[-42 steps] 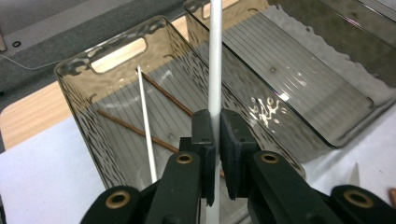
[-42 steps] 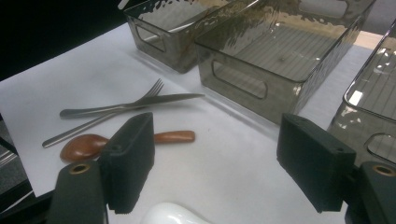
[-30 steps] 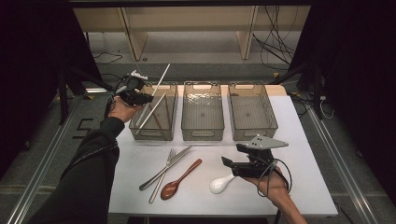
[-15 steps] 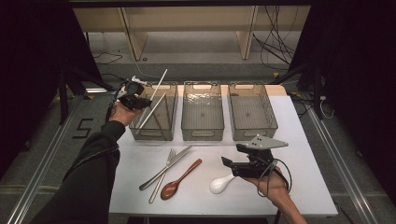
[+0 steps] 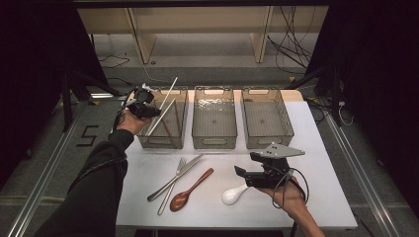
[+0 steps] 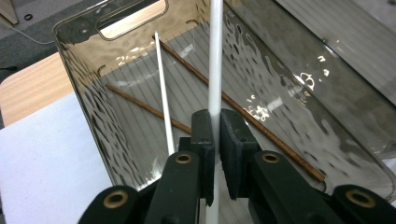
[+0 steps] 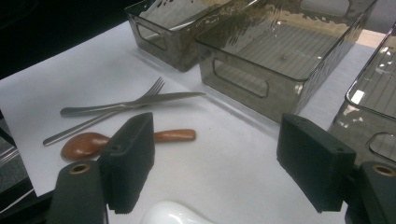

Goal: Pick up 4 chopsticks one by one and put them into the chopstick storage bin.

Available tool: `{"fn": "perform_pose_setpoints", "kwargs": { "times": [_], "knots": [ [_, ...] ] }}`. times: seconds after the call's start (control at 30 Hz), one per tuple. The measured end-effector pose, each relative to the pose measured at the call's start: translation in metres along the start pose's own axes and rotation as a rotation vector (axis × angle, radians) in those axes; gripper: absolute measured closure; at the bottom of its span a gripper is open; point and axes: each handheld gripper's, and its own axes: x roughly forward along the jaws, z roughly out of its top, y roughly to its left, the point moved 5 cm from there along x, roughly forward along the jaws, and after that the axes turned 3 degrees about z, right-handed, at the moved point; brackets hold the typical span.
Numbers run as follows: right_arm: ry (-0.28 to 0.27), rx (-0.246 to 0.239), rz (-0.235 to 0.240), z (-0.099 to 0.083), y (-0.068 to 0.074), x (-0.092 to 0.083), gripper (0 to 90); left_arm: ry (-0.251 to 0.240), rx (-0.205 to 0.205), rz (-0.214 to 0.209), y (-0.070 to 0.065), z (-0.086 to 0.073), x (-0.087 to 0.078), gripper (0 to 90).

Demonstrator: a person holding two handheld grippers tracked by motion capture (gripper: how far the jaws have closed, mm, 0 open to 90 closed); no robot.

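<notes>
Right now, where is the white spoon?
In the high view, the white spoon lies on the table's near edge toward the right, just below the right hand-held gripper, with the wooden spoon to its left.

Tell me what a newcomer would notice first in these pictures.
The left hand-held gripper is shut on a white chopstick, held slanted over the left bin at the table's far left; a second white chopstick and two brown ones lie in that bin. Near the front edge, the open right hand-held gripper hovers by a white spoon, with a fork, knife and wooden spoon beside it.
</notes>
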Motion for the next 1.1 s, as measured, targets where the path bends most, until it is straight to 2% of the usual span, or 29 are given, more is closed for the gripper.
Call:
{"fn": "perform_pose_setpoints", "kwargs": {
  "times": [0.1, 0.17, 0.23, 0.27, 0.37, 0.47, 0.53, 0.6, 0.67, 0.73, 0.8, 0.9, 1.1],
  "knots": [
    [-0.001, -0.001, 0.001, 0.0, 0.0, 0.0, 28.7, 0.007, -0.01, -0.002, 0.0, 0.0, 0.0, 82.9],
    [-0.001, -0.002, 0.001, 0.0, 0.0, 0.0, 28.7, 0.012, 0.0, -0.003, -0.001, -0.002, 0.002, 82.7],
    [0.0, -0.002, 0.001, 0.0, 0.0, 0.0, 28.7, 0.02, 0.009, 0.011, 0.0, -0.003, 0.002, 82.6],
    [0.0, -0.002, 0.001, 0.0, 0.0, 0.0, 28.7, 0.015, 0.0, 0.012, 0.0, -0.003, 0.002, 82.2],
    [-0.002, -0.002, 0.002, 0.0, 0.001, 0.0, 28.7, 0.012, -0.011, 0.01, 0.002, -0.003, -0.002, 78.4],
    [0.0, -0.002, 0.002, 0.0, 0.001, 0.0, 28.7, 0.017, -0.003, 0.005, 0.002, -0.003, -0.007, 73.4],
    [-0.001, -0.003, 0.001, 0.0, 0.001, 0.0, 28.7, 0.007, -0.018, -0.008, -0.001, -0.002, -0.013, 68.4],
    [-0.002, -0.004, 0.002, 0.0, 0.001, 0.0, 28.7, -0.006, -0.026, -0.03, -0.005, -0.001, -0.021, 63.2],
    [-0.001, -0.003, 0.0, 0.0, 0.001, 0.0, 28.7, -0.015, -0.019, -0.057, -0.013, -0.001, -0.03, 53.2],
    [-0.002, -0.003, 0.001, 0.001, 0.001, 0.0, 28.7, -0.021, -0.005, -0.08, -0.022, -0.001, -0.039, 47.3],
    [0.0, -0.005, 0.0, 0.001, 0.002, 0.0, 28.7, -0.028, -0.01, -0.095, -0.03, -0.004, -0.046, 40.0],
    [-0.001, -0.004, -0.001, 0.001, 0.002, 0.0, 28.7, -0.025, 0.019, -0.115, -0.041, -0.009, -0.055, 34.2],
    [-0.003, -0.002, -0.002, 0.001, 0.002, 0.0, 28.7, -0.042, 0.036, -0.146, -0.056, -0.022, -0.068, 28.8]
  ]
}}
